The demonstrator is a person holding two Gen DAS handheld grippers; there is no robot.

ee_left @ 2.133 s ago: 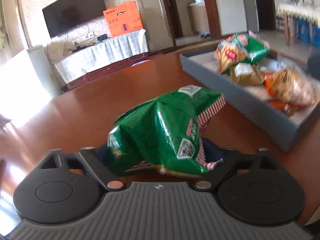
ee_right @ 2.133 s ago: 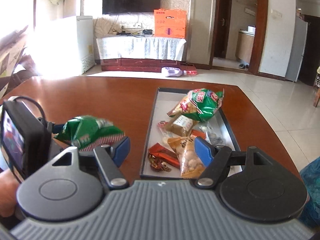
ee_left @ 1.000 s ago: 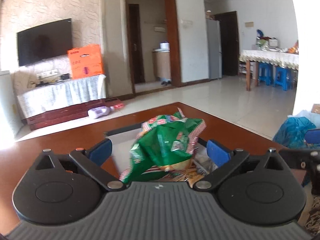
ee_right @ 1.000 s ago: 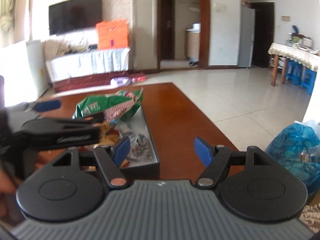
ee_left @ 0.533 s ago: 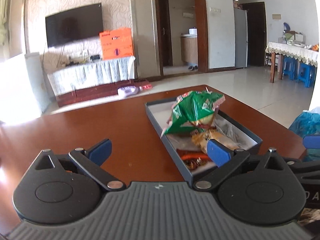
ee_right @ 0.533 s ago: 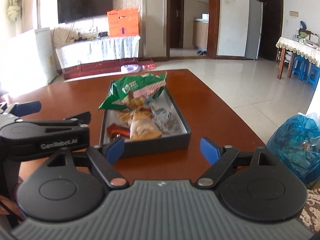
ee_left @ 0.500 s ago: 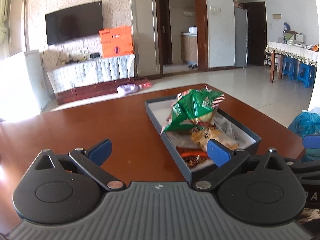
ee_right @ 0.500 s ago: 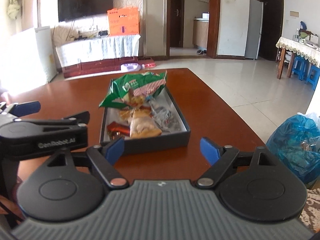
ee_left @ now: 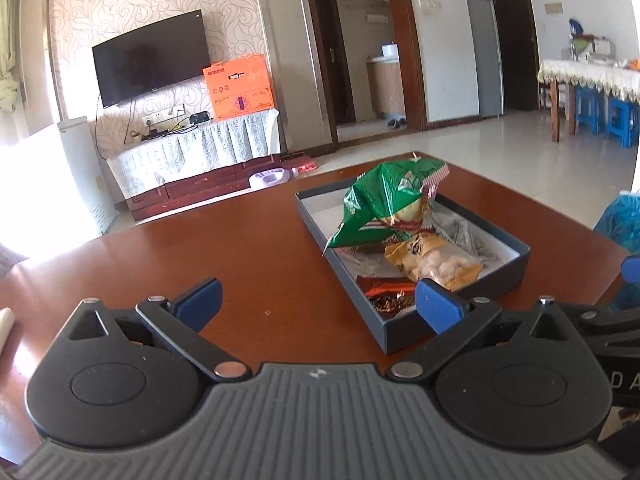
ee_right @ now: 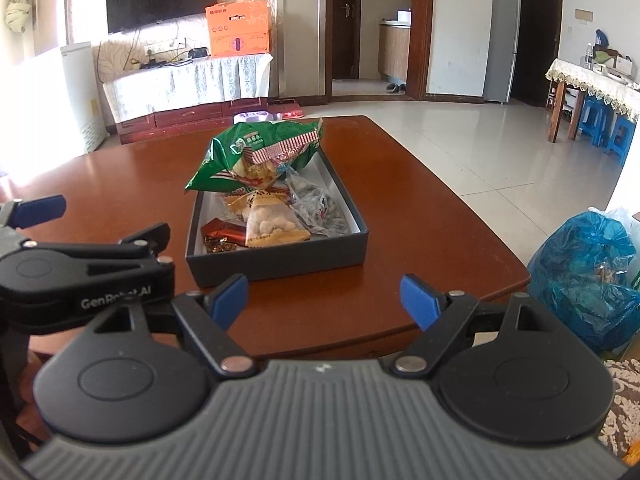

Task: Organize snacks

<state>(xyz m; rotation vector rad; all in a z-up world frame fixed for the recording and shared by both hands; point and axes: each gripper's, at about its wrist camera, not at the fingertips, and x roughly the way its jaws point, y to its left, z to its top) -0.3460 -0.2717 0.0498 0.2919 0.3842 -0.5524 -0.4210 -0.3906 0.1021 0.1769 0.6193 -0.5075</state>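
Note:
A dark grey box (ee_left: 456, 322) (ee_right: 280, 262) stands on the brown table and holds several snack packets. A green bag (ee_left: 384, 204) (ee_right: 256, 152) lies on top at the far end, leaning over the left wall. A yellow nut packet (ee_left: 436, 260) (ee_right: 272, 224), a red wrapper (ee_right: 224, 232) and a clear packet (ee_right: 316, 204) lie nearer. My left gripper (ee_left: 318, 300) is open and empty, held back from the box's near left corner. My right gripper (ee_right: 324, 300) is open and empty in front of the box's near wall. The left gripper's body (ee_right: 80, 268) shows in the right wrist view.
The brown table (ee_left: 240, 256) (ee_right: 420, 208) ends in a rounded edge to the right. A blue plastic bag (ee_right: 584, 268) sits on the floor beyond that edge. A white object (ee_left: 6, 326) lies at the far left. A TV stand and doorway lie far behind.
The left gripper carried the green bag to the box, let go of it on top of the other snacks, and drew back open. The right gripper stayed open and swung to face the box.

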